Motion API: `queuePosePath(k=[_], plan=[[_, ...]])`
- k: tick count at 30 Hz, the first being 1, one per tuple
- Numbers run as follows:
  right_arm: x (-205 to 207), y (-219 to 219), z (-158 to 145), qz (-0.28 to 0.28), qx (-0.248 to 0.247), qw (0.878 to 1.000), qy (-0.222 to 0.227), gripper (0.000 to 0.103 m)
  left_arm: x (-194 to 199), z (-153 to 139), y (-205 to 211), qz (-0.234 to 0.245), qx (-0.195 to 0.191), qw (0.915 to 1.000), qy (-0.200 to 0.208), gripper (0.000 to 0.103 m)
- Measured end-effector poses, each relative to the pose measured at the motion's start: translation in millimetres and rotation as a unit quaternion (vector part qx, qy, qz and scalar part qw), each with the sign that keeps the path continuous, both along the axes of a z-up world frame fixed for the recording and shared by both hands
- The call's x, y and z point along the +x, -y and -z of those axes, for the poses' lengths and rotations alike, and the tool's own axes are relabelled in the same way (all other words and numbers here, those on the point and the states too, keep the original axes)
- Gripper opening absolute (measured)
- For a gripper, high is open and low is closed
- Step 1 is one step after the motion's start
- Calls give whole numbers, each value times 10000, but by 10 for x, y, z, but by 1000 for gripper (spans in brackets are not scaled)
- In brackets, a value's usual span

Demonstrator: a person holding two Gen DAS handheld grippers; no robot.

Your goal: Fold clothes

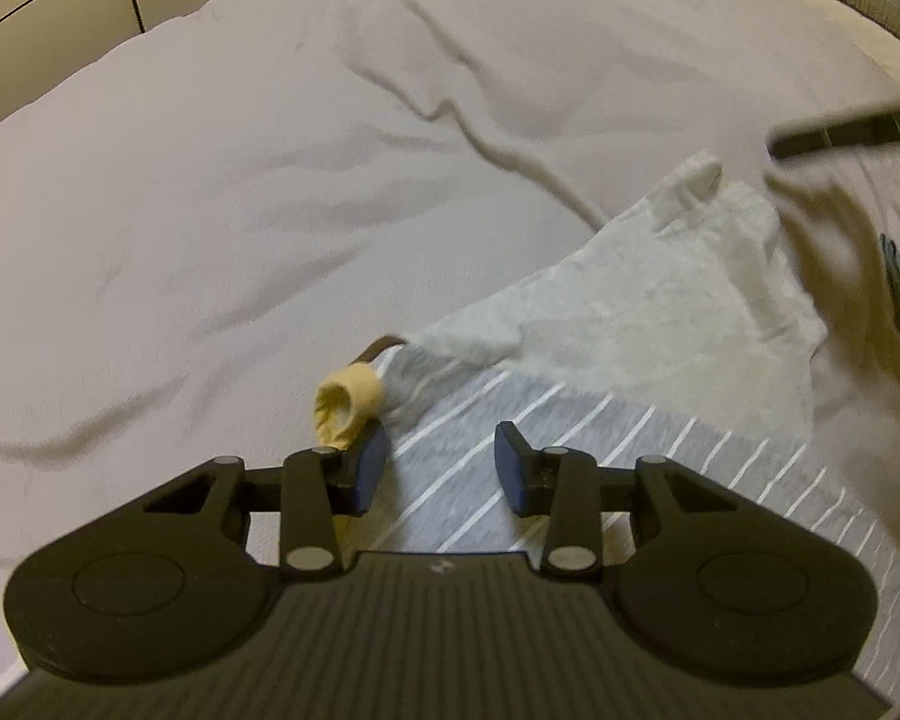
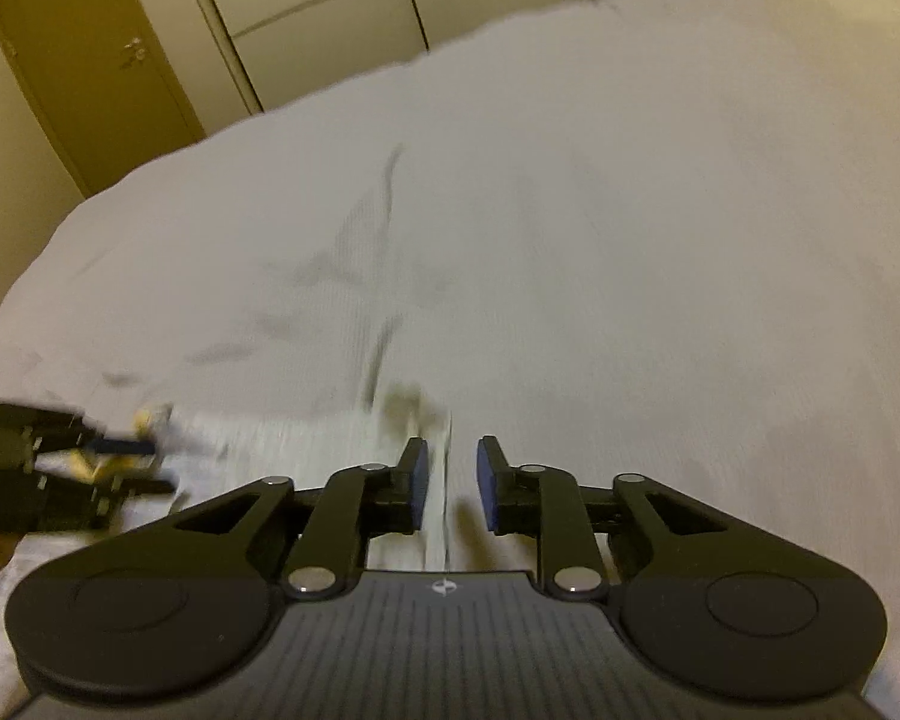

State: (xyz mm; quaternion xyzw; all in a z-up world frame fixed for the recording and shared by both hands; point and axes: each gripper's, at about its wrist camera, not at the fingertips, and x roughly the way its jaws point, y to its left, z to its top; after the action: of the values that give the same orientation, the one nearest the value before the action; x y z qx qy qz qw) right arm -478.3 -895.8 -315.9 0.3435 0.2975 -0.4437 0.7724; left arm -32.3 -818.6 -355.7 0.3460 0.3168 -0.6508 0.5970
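**Both grippers open over a half-folded garment**

Everything is placed here relative to the garment (image 1: 600, 324), a pale grey top lying on the white duvet (image 1: 210, 210).

At its left edge a yellow cuff (image 1: 347, 405) sticks out, with a thin brown strip just above it. The left gripper (image 1: 441, 468) hovers right at that edge, jaws spread wide and empty; its left pad (image 1: 369, 468) sits just beside the cuff, and striped grey cloth (image 1: 546, 456) lies beneath the gap. Above the stripes, a plain pale layer is turned over, its upper corner (image 1: 699, 171) pointing away. To the right of that corner a dark blurred bar crosses the frame, likely the other tool.

In the right wrist view the right gripper (image 2: 453, 483) is also parted and holds nothing, though a thin pale edge of cloth (image 2: 447, 480) runs up between its pads. The left tool shows blurred far to its left.

The fabric looks light, soft and limp: it should sag and crease when lifted, and thin layers may separate. I would pinch it at a hem or corner, taking both layers, one gripper to each end of the same edge.
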Motion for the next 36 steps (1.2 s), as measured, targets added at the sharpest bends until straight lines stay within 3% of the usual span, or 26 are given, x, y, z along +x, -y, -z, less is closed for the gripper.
queuePosePath(k=[2,6,11,12,13,14,19,21,24,30,36], plan=[[-39,-121,166,19,356,9994,43,38,-52,-23,60,81,-42,9999,-50,35],[20,-321,514,-101,731,9973,-40,38,-195,-3,44,328,9,9995,-39,35],[160,-302,706,-739,565,9955,-179,39,-308,89,18,477,175,9987,-30,35],[169,-277,717,-872,555,9945,-168,37,-333,108,27,491,203,9986,-27,35],[184,-237,730,-963,627,9933,-155,19,-356,119,26,507,219,9985,-23,35],[203,-190,742,-1031,741,9918,-139,8,-375,117,19,529,231,9983,-21,35],[174,-87,504,-875,1062,9904,-136,0,-438,110,60,627,190,9978,12,35],[90,-144,270,-670,973,9920,-443,0,-476,110,77,676,157,9976,42,35],[-13,-185,201,-250,1012,9926,-616,2,-507,103,89,689,163,9975,73,35],[17,-227,267,-400,863,9952,-209,28,-531,90,69,680,128,9975,124,35],[291,-97,173,-685,577,9960,-35,31,-294,-5,-47,207,14,9997,103,35]])
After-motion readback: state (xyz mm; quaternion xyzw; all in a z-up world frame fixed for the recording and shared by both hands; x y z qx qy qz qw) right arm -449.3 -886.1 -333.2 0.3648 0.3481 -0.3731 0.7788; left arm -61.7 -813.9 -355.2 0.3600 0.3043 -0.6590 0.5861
